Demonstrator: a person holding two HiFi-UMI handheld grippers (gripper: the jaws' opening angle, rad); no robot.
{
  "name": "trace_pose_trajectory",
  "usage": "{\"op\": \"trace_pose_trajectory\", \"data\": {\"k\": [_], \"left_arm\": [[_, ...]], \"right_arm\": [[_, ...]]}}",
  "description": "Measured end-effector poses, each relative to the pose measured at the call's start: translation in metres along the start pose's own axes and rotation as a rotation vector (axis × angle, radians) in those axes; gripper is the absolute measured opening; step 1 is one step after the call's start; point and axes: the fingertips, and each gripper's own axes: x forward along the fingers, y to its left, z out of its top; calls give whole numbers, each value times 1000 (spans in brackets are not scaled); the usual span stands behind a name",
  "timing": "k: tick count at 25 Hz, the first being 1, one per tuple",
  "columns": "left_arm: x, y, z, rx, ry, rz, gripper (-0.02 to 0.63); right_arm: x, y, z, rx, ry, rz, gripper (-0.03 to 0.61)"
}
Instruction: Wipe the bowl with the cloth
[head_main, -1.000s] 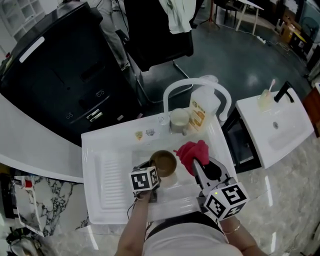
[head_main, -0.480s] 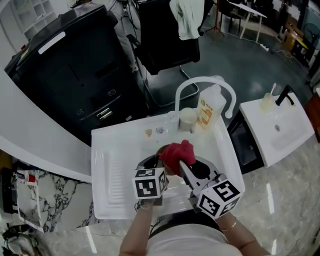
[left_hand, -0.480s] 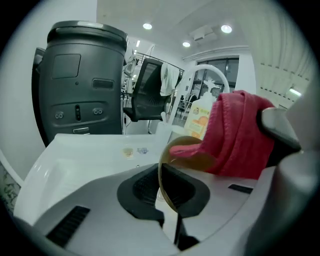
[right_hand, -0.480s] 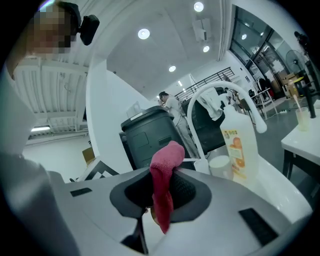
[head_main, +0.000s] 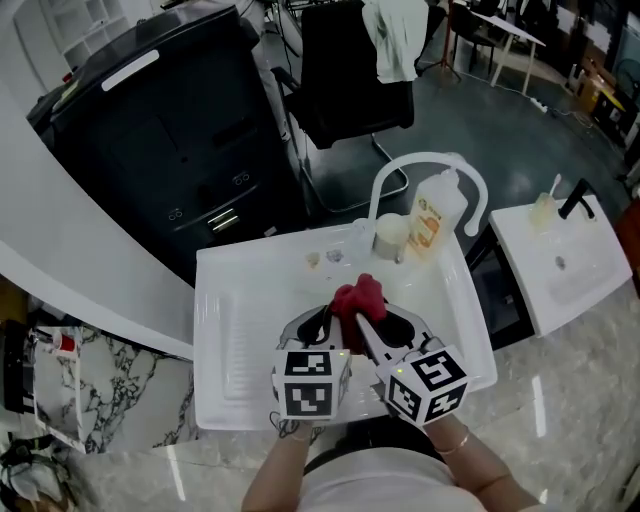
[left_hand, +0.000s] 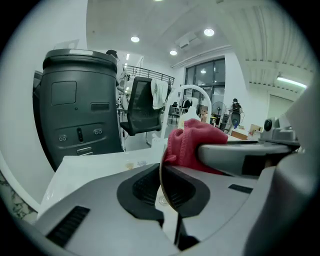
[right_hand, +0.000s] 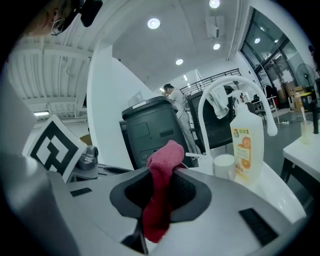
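On the left, our left gripper (head_main: 320, 328) is clamped tight on the bowl (left_hand: 160, 165). We see its thin brownish rim edge-on between the pads, over the white sink (head_main: 230, 300). The red cloth (head_main: 357, 297), bunched and fuzzy, sits at the bowl and hides most of it from above. On the right, our right gripper (right_hand: 161, 190) pinches that cloth, with a fold hanging down between its jaws.
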Motion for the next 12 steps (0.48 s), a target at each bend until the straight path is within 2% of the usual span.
{"op": "trace_pose_trajectory", "data": {"k": [8, 12], "left_arm": [[-13, 5, -5, -71, 0, -13, 29], [-15, 5, -4, -90, -3, -25, 29]], "right_arm": [[2, 3, -9, -74, 44, -50, 78], [-7, -7, -8, -94, 41, -113, 78]]}}
